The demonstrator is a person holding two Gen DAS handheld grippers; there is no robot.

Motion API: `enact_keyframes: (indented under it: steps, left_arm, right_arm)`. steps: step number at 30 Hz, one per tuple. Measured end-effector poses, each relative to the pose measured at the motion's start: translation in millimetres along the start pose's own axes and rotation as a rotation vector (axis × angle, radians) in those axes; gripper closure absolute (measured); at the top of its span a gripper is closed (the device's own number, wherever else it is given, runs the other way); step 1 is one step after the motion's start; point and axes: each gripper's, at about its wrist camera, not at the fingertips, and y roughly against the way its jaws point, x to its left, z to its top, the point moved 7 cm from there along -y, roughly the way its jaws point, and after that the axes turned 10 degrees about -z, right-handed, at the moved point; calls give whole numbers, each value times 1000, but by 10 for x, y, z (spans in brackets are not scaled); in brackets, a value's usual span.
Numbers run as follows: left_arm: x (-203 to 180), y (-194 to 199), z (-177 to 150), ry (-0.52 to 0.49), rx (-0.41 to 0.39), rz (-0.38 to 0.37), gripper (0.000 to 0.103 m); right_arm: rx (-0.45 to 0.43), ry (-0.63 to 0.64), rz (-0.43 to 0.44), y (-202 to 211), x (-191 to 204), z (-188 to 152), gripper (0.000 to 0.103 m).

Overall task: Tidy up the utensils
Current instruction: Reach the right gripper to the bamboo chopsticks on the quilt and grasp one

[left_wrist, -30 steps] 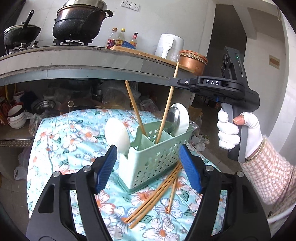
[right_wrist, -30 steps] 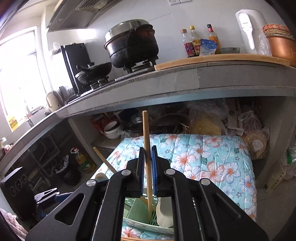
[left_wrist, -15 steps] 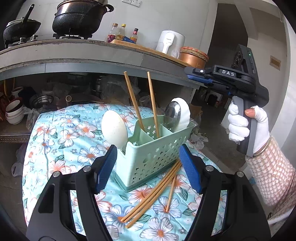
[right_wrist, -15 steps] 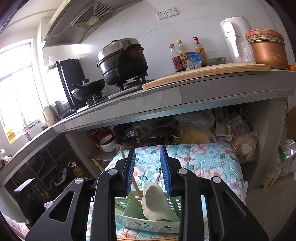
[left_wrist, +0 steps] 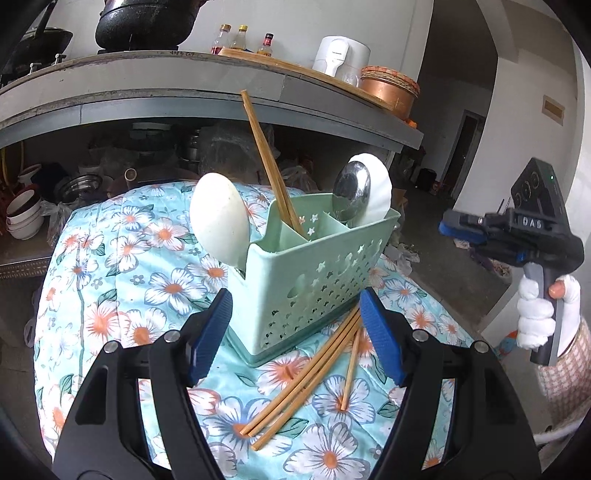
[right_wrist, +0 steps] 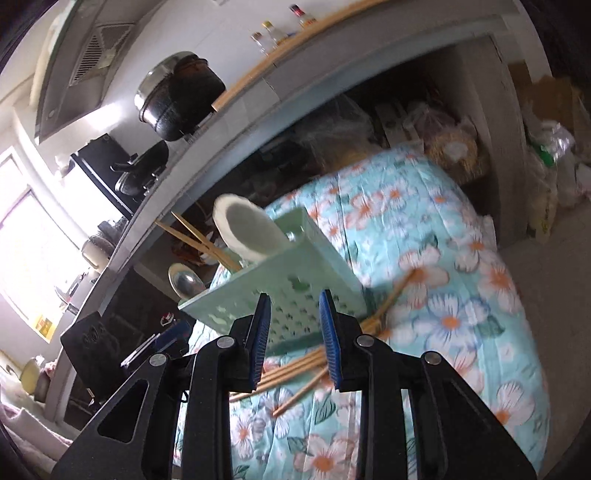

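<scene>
A pale green caddy (left_wrist: pixel 314 273) (right_wrist: pixel 295 280) stands on the floral cloth (left_wrist: pixel 122 295). Its middle compartment holds two chopsticks (left_wrist: pixel 266 155) leaning left. A white spoon (left_wrist: pixel 219 218) sits at its left end, and a metal spoon (left_wrist: pixel 351 192) with a second white spoon (left_wrist: pixel 378 184) at its right end. Several loose chopsticks (left_wrist: pixel 306 365) (right_wrist: pixel 295 369) lie on the cloth by its base. My left gripper (left_wrist: pixel 295 317) is open in front of the caddy, not touching it. My right gripper (right_wrist: pixel 295 325) (left_wrist: pixel 448 229) hangs to the caddy's right, slightly open and empty, held by a gloved hand (left_wrist: pixel 535 314).
A grey counter (left_wrist: pixel 184 85) behind carries a black pot (left_wrist: pixel 147 22), sauce bottles (left_wrist: pixel 240 37), a white kettle (left_wrist: pixel 340 55) and a copper pot (left_wrist: pixel 388 88). Bowls (left_wrist: pixel 24 218) and pans crowd the shelf beneath. The cloth drops away at its right edge (right_wrist: pixel 517 258) to the floor.
The right gripper let go of the chopstick, which now leans in the caddy beside the other one. That gripper then swung right and down, rolling. The left gripper moved a little closer to the caddy.
</scene>
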Motion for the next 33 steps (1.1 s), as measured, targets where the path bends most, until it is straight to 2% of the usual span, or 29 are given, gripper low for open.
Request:
enact_keyframes:
  steps: [6,14,20,24,25,33]
  left_arm:
    - [26,-70,-88,-13,20,15,35]
    - [119,-128,-130,6,38,27,35]
    - [139,-135,-141,9,42,32,35]
    - [143,-135,-141,12,44,33,35]
    - [144,-135,-138,12,43,33,35]
    - [139,-145,-128,14,45,26,35]
  right_arm:
    - [174,-114,7,-505,-119,-515,75]
    - [286,-141,-28,-903,-94,-762,76]
    - [300,-107,-54,-1104,10,-729,76]
    - [293,-66,-98,-1189,76,-698,80]
    - [290,-66,-104,-1188,77,-714,84]
    - [285,-140,-73,-1176,2,-746,88]
